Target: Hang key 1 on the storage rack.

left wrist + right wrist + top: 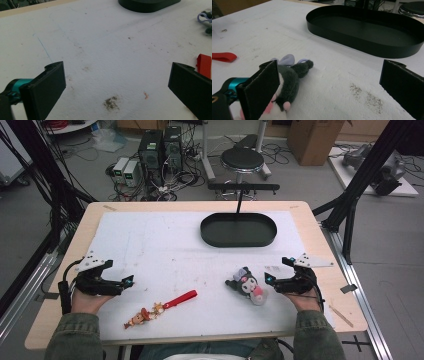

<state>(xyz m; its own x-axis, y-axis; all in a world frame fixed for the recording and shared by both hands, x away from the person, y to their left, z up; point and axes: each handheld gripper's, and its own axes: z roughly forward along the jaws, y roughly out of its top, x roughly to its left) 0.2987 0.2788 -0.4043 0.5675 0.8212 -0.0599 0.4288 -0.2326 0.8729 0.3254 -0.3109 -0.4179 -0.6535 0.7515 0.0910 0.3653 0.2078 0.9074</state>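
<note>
High view: both grippers point(131, 281) point(268, 279) low, agape.

High view looks down from above; both gripper views sit low, facing the shared black tray point(238, 230).

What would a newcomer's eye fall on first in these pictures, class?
Probably the black oval tray at the far middle of the white mat, dark against it. Next, the grey plush toy lying just left of the open right gripper, and the figure keychain with its red strap near the front edge, right of the open left gripper.
</note>
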